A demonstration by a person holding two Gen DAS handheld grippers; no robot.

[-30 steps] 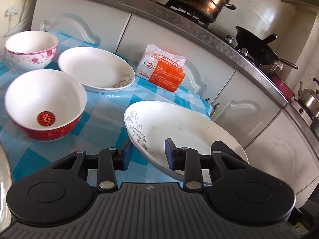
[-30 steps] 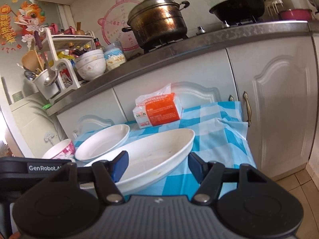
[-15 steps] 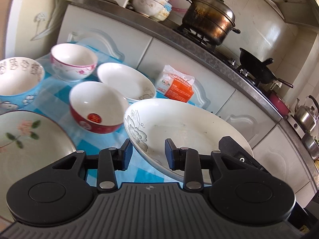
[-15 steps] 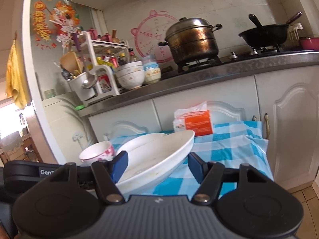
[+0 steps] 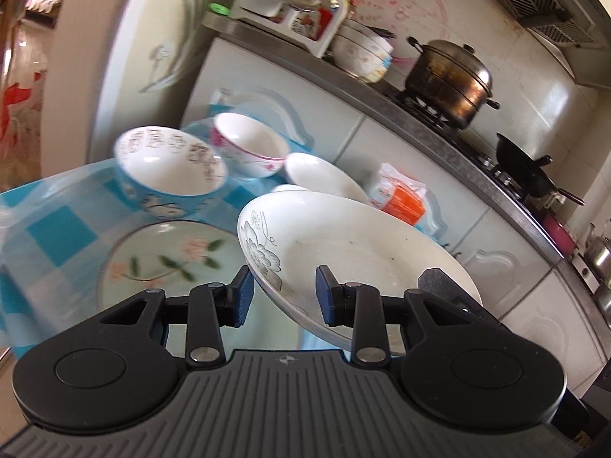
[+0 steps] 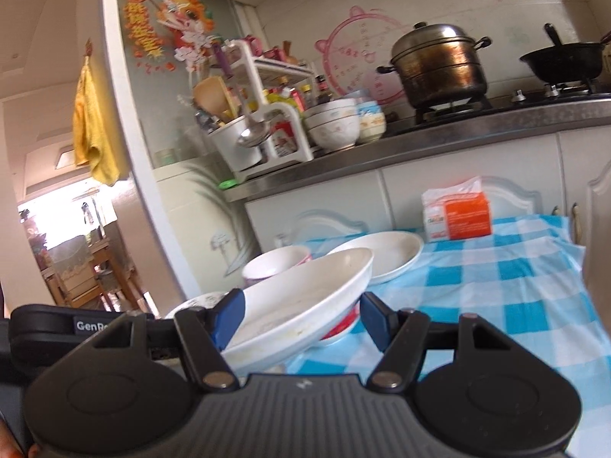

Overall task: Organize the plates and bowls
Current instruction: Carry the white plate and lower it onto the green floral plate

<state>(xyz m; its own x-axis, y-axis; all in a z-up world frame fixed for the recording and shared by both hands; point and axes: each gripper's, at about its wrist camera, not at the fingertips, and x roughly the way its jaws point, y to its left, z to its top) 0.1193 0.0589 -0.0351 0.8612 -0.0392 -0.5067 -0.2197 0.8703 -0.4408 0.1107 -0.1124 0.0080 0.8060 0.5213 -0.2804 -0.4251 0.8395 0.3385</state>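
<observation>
A large white plate with a grey flower print (image 5: 343,252) is held up off the table between both grippers. My left gripper (image 5: 283,297) is shut on its near rim. My right gripper (image 6: 299,318) grips the opposite rim of the same plate (image 6: 305,297). Below lie a pale green floral plate (image 5: 164,263), a blue bowl (image 5: 168,170), a pink-patterned bowl (image 5: 248,145) and a second white plate (image 5: 324,175). A red bowl (image 6: 340,328) shows under the held plate.
The table has a blue checked cloth (image 6: 496,297). An orange tissue pack (image 6: 458,213) lies at its back. White cabinets and a counter with a steamer pot (image 6: 439,65), a wok (image 6: 565,61) and a utensil rack (image 6: 259,114) stand behind.
Both grippers have lifted the flowered plate and carried it left, over the red bowl toward the green floral plate. The blue bowl has come into the left view.
</observation>
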